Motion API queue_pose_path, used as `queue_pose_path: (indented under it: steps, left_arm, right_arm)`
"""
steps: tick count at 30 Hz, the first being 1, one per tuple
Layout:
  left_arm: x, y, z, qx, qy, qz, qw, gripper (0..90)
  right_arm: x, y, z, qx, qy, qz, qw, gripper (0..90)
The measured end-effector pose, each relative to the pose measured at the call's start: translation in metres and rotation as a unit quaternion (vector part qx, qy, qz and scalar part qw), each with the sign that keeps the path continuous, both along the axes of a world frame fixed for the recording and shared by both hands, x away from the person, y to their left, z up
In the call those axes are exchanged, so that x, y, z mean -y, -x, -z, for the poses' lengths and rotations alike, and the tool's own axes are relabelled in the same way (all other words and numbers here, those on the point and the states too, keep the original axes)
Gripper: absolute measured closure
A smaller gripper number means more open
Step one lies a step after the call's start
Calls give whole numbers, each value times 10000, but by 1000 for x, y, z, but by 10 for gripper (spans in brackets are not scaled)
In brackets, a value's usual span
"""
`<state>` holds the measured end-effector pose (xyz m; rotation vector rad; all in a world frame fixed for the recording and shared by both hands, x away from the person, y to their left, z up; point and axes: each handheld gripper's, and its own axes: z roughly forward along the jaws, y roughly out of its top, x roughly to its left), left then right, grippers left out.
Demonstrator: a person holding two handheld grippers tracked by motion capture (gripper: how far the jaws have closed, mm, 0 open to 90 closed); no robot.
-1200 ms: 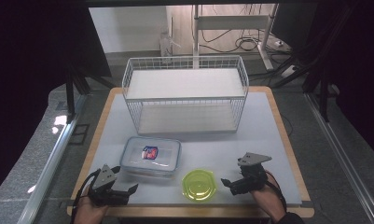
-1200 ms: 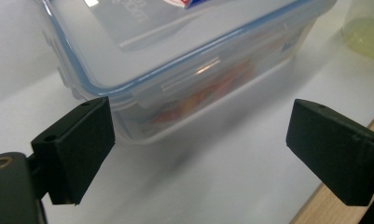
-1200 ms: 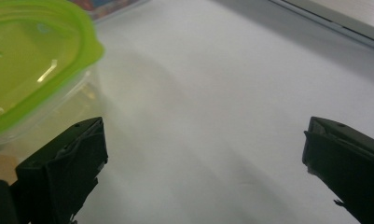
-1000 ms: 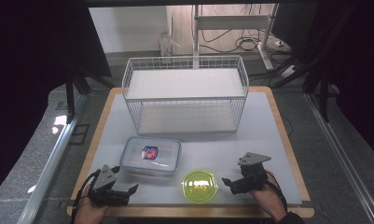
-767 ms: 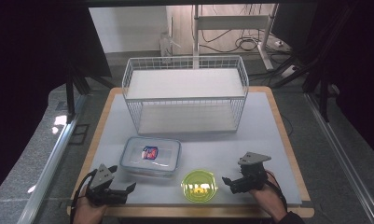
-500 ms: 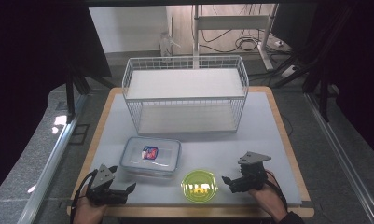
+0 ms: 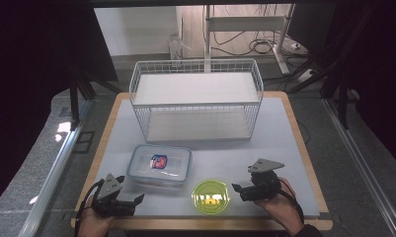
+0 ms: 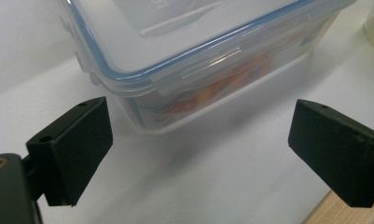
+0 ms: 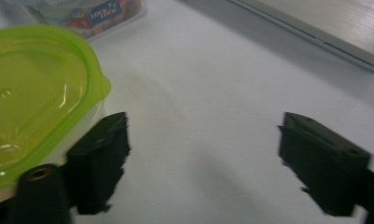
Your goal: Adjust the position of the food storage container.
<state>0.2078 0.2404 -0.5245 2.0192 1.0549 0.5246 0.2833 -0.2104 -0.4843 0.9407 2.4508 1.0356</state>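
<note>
A dim room with cables on the floor lay behind the table (image 7: 284,128), whose white top was framed by a wooden edge. At its far middle stood a wire rack (image 7: 195,101) with 2 shelves, both bare. Near it, left of centre, sat the clear box (image 7: 159,165), lid clipped on, something red inside. To its right, just apart, sat the green-lidded tub (image 7: 211,195), close to the near edge.

As a judgement, the work had barely begun: both containers rested on the table and nothing had been lifted or put on the rack.

The left gripper (image 7: 122,197) lay at the near left corner, jaws spread wide and empty, the box's near corner just beyond them in the left gripper view. The right gripper (image 7: 241,189) lay just right of the tub; its jaws had just been narrowing, yet they stood apart with nothing between them, the left jaw beside the tub's rim (image 9: 93,88); I could not tell whether it touched.

Open white surface stretched right of the tub and between the containers and the rack. The near wooden edge ran close under both hands, leaving little room to draw back.
</note>
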Motion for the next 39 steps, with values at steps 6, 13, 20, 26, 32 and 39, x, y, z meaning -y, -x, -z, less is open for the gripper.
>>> queue_pose_path:
  steps: [6,13,20,26,32,39]
  left_arm:
    - [1,0,0,16,-3,26,10000,62]
    - [1,0,1,11,-24,35,10000,63]
    - [2,0,0,24,-46,39,10000,63]
    - [2,0,1,26,-73,53,10000,63]
    - [3,-1,1,30,-91,58,9999,64]
    - [3,-1,1,20,-110,73,9999,64]
  right_arm:
    - [-8,6,-10,-108,-162,-249,9995,507]
    - [-26,13,-15,-251,-260,-799,9961,779]
    - [-47,24,-17,-207,-308,-1215,9919,898]
    - [-71,32,-13,-292,-327,-1570,9866,898]
    - [-93,41,-10,-315,-369,-1867,9812,898]
    - [-114,48,-6,-403,-449,-2117,9755,898]
